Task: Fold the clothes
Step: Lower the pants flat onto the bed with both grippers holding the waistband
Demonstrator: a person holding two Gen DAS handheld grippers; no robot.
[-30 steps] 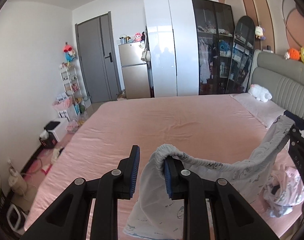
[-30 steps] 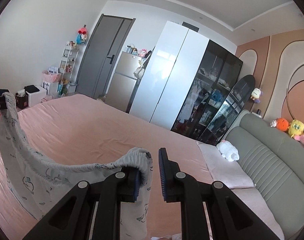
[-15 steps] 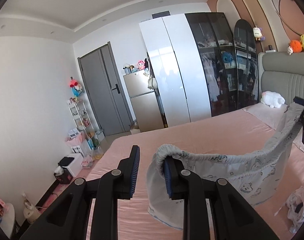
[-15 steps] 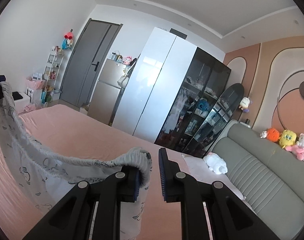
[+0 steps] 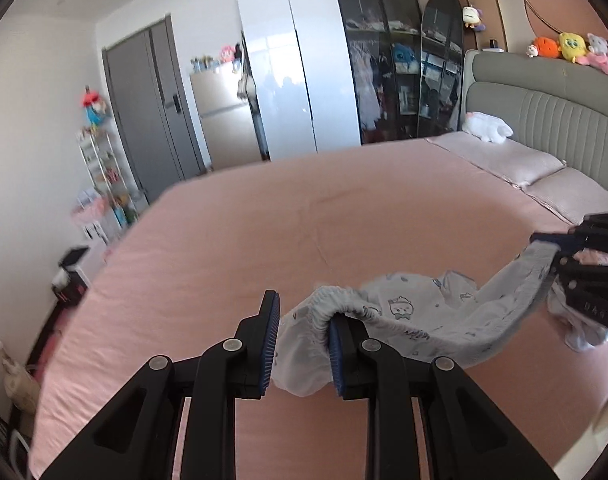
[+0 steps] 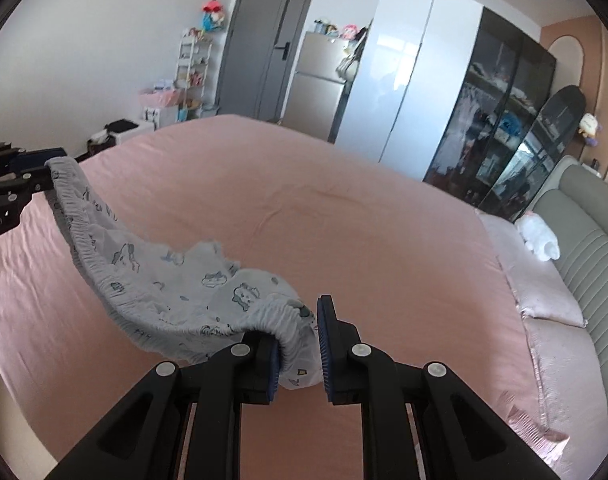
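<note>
Fingers (image 5: 270,332) on your left gripper (image 5: 302,320) stand apart, not pinching: the elastic waistband is hooked over the inner one and the cloth hangs down through the gap. That's the big change. A second ago the little pants (image 5: 404,312) hung clear in the air between your two tools with the band arched high; now you've dropped both hands, and the body of the garment spills forward onto the pink bed (image 5: 264,240), near edge, centre-right. The band sags in a loose curve instead of a taut line, so I'd judge you're laying it out flat, and the fold itself hasn't started. The fabric is thin, soft, pale grey-blue jersey with small cartoon prints, its gathered waistband ruched and stretchy, its far hem rumpled; expect it to bunch rather than lie crisp. The sheet under it is smooth, with only light creases. Over on the right, your right gripper (image 6: 300,328) mirrors the left, its fingers parted with the band looped round the inner one. Just beyond it lies a crumpled heap of other clothes (image 5: 580,328).
</note>
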